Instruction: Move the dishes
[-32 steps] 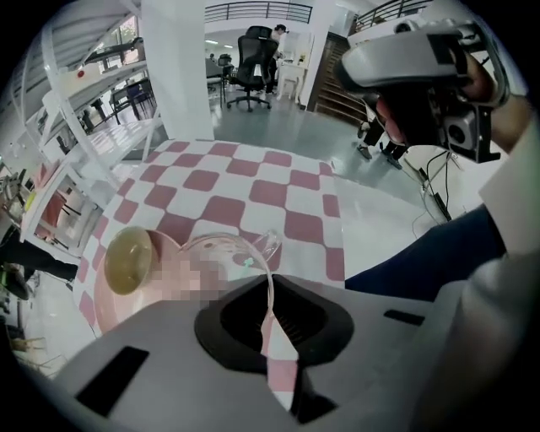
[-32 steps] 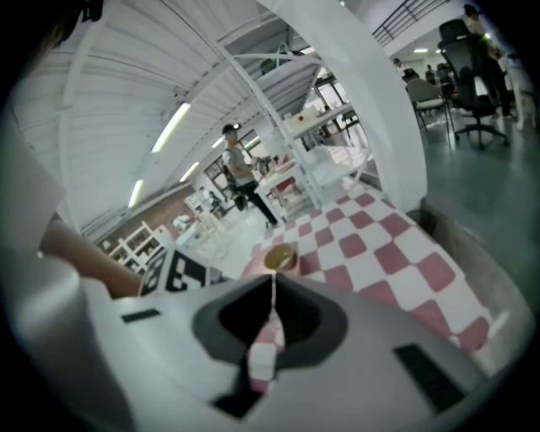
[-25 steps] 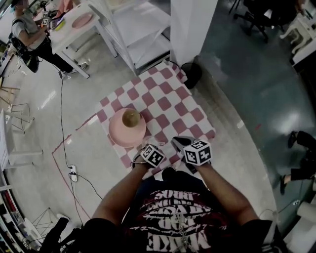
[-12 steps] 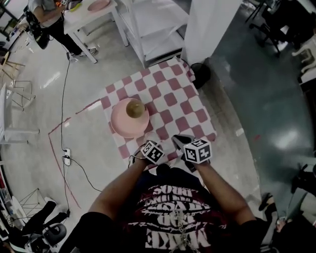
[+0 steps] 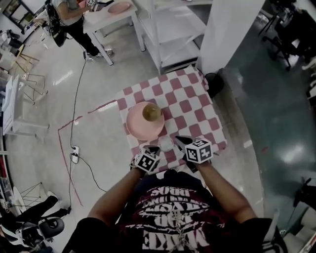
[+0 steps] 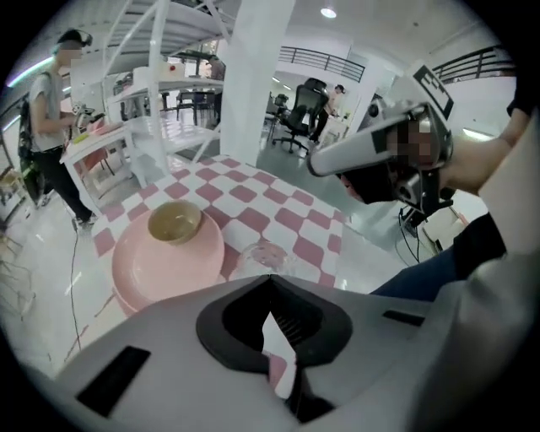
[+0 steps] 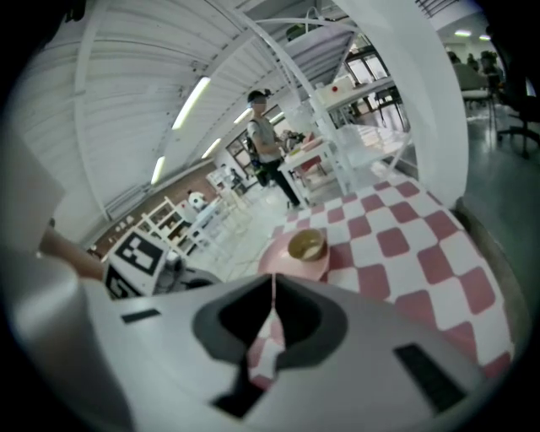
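Note:
A pink plate (image 5: 138, 126) lies on the red-and-white checked table (image 5: 192, 106), with a tan bowl (image 5: 152, 113) on its far part. In the left gripper view the plate (image 6: 164, 261), the bowl (image 6: 175, 222) and a clear glass (image 6: 263, 256) lie just beyond my jaws. The glass (image 5: 166, 144) stands on the cloth between my two grippers. My left gripper (image 5: 153, 148) (image 6: 270, 278) is shut and empty, above the table's near edge. My right gripper (image 5: 178, 140) (image 7: 272, 278) is shut and empty too, right of the glass, pointing at the plate (image 7: 295, 261) and bowl (image 7: 305, 245).
A white shelving rack (image 5: 168, 24) and a white pillar (image 5: 229, 29) stand beyond the table, a black bin (image 5: 215, 81) at its far right corner. A person (image 5: 69, 22) works at a white table with another pink plate (image 5: 118, 7). A cable and power strip (image 5: 75, 155) lie left.
The left gripper has lifted and drawn back toward the person. The clear glass, unseen before, now shows on the cloth between the grippers. The head view has shifted, so the table sits further right.

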`<state>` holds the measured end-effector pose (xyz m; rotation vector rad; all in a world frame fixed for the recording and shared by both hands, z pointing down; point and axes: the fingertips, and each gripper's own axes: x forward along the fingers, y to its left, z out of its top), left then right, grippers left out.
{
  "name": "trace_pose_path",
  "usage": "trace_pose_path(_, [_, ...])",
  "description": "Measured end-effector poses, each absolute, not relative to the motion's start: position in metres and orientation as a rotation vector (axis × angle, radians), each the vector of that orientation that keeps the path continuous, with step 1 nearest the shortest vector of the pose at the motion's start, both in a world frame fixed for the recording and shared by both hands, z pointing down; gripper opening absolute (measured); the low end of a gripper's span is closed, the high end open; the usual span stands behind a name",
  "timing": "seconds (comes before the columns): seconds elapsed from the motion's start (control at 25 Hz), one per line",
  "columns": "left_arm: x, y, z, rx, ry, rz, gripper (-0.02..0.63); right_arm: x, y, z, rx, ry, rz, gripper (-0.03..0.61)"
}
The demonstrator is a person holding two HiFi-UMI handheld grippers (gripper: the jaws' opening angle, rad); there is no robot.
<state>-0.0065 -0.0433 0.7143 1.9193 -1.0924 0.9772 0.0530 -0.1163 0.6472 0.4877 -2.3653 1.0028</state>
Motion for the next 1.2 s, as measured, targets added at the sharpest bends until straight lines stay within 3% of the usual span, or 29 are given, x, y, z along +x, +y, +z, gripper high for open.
trace_pose_path(0.24, [-0.077, -0.04, 0.698, 1.783, -1.281, 0.773, 0.028, 0.027, -0.114, 0.647, 0.525, -2.36, 1.017, 0.035])
trace_pose_path(0.52, [-0.132, -0.05, 0.683, 1.824, -1.282, 0.762, 0.028, 0.004, -0.104, 0.648, 0.633, -2.337, 1.084, 0.035])
trace_pose_path(1.2, [-0.144, -0.17, 0.736, 2.147, -1.067, 1.058, 0.031, 0.02, -0.068, 0.635, 1.074, -2.163, 1.078, 0.035])
